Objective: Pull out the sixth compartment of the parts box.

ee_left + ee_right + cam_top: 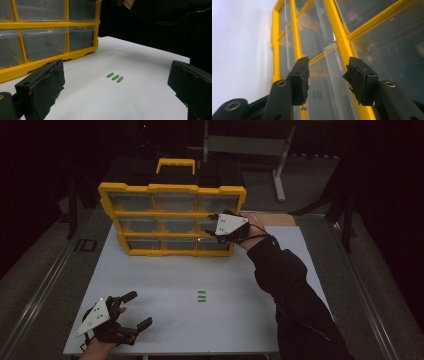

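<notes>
Stands upright on the white table (165, 320), toward twelve o'clock: a yellow plastic organiser cabinet (172, 188) with a three-by-three grid of clear drawers and a carry handle on top. Set on its base so the drawer fronts face the person, presumably for easy reach.

Poised at the cabinet's three o'clock edge, middle to lower row: the right gripper (212, 236), grey plate uppermost. Half spread in the right gripper view (325, 75), with the clear pull ridge of a drawer (334, 82) between the black pads and a gap showing on both sides. No grip yet; seemingly lined up to pinch the ridge and draw the drawer out.

Parked at seven o'clock on the table: the left gripper (134, 309), spread wide and holding nothing, apparently waiting its turn.

Laid side by side near the table's centre, well apart from both tools: three small green sticks (115, 77), likely meant for a drawer.

Looks clean and glossy, the cabinet, with frosted, mostly empty-looking drawers; a small dark item faintly visible in one (47, 44).
</notes>
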Demonstrator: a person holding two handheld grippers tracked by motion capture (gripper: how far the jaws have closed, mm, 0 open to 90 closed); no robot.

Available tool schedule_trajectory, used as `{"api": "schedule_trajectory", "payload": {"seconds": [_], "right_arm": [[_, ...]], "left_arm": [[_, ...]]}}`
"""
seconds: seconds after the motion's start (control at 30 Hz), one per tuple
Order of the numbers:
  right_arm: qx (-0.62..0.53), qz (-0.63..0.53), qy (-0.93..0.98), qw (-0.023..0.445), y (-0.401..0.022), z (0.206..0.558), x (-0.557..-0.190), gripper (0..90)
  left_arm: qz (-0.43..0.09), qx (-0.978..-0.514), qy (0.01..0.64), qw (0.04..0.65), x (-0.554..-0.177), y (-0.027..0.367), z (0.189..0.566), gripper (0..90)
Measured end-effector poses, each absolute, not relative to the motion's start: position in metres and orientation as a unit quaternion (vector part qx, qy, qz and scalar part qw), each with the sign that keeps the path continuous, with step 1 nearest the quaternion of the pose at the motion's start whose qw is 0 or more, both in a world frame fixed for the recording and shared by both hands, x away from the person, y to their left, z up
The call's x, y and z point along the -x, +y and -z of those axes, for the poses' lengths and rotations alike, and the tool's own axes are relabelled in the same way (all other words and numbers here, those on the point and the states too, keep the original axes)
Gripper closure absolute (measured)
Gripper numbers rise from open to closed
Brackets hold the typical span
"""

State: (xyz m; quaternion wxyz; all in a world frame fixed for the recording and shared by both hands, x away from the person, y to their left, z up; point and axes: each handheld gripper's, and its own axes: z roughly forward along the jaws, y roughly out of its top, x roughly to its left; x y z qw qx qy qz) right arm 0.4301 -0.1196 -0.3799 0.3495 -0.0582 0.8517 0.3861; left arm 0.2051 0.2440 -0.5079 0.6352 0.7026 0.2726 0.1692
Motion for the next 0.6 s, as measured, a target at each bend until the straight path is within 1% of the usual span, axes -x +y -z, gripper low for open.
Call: {"api": "schedule_trajectory", "payload": {"seconds": [0.17,0.27,0.53,0.6], "right_arm": [[0.069,-0.362,0.857,0.361,-0.1198,0.3806,-0.4331,56.5],[0.067,-0.365,0.857,0.357,-0.1209,0.3797,-0.4347,59.2],[0.096,-0.327,0.86,0.381,-0.1169,0.38,-0.4319,59.1],[0.1,-0.323,0.858,0.386,-0.1163,0.3814,-0.4312,61.0]], "left_arm": [[-0.169,-0.703,0.273,0.635,-0.2048,0.244,0.5078,0.7],[-0.168,-0.702,0.274,0.636,-0.2052,0.244,0.5081,0.7],[-0.167,-0.702,0.274,0.636,-0.2051,0.2439,0.5081,0.8],[-0.167,-0.702,0.274,0.636,-0.2051,0.2438,0.5081,0.9]]}}
